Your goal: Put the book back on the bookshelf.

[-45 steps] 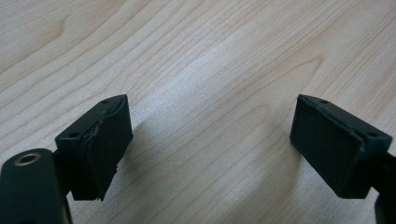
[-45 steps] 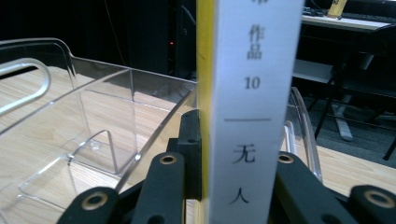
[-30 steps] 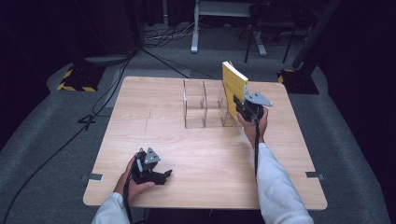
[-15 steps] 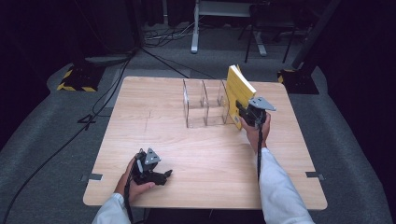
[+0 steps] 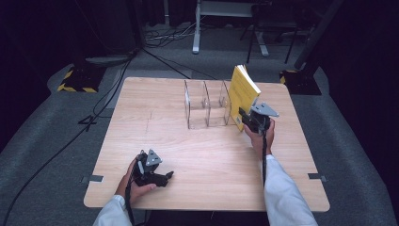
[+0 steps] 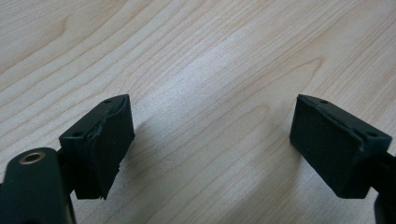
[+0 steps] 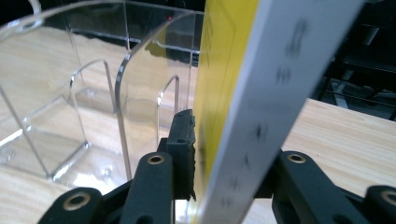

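One thick yellow-covered book (image 5: 242,92), white page edge, stands tilted at the 3 o'clock end of one clear acrylic divided rack (image 5: 207,104) on the matte pale woodgrain table (image 5: 202,155). The right gripper (image 5: 245,116) has the book between its jaws, which have just been opening. The left gripper (image 5: 165,177), 7 o'clock, jaws spread wide, empty.

table (image 5: 197,155): pale matt wood, visible grain | rack (image 7: 84,107) left of right claw: clear glossy plastic | book (image 7: 224,70) between its jaws: glossy yellow cover, white paper edge | pads (image 6: 105,149): matt black rubber
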Demonstrator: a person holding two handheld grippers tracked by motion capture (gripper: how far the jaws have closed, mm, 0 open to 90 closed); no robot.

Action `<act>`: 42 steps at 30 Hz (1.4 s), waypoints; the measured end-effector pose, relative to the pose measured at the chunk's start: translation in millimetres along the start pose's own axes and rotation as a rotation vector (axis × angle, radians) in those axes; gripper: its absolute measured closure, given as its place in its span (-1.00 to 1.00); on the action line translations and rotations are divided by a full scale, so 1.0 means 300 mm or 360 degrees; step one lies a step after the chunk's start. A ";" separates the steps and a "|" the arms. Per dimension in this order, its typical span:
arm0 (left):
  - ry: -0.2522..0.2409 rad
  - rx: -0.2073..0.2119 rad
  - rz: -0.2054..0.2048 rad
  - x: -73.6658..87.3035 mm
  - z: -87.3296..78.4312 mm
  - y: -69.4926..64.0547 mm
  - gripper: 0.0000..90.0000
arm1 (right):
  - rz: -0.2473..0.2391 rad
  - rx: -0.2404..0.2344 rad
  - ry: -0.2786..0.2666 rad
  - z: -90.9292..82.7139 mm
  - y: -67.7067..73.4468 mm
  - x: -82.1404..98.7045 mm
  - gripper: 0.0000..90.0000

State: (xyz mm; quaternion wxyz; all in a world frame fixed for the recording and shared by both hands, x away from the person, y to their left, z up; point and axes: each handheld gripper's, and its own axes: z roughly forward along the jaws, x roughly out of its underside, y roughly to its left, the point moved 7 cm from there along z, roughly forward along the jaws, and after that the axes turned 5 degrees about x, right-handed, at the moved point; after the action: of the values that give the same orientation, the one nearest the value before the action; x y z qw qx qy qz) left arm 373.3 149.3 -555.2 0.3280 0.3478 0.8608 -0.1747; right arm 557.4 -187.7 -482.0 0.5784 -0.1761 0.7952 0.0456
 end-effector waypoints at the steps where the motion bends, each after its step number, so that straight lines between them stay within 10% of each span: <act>1: 0.0000 0.0000 0.0000 0.000 0.000 0.000 -0.68 | 0.0000 0.0000 0.0000 0.000 0.000 0.000 0.50; 24: -0.0003 -0.0001 -0.0011 -0.004 0.005 0.000 -0.69 | -0.0083 -0.0041 0.0083 -0.098 -0.050 0.098 0.45; 42: -0.0003 -0.0001 -0.0011 -0.004 0.005 0.000 -0.69 | -0.0124 -0.0270 0.0172 -0.192 -0.068 0.064 0.39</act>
State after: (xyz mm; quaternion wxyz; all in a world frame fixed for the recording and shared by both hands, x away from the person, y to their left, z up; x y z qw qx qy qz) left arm 374.7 148.1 -555.4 0.3283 0.3445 0.8617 -0.1759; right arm 506.9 -227.1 -478.5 0.5189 -0.2574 0.8112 0.0806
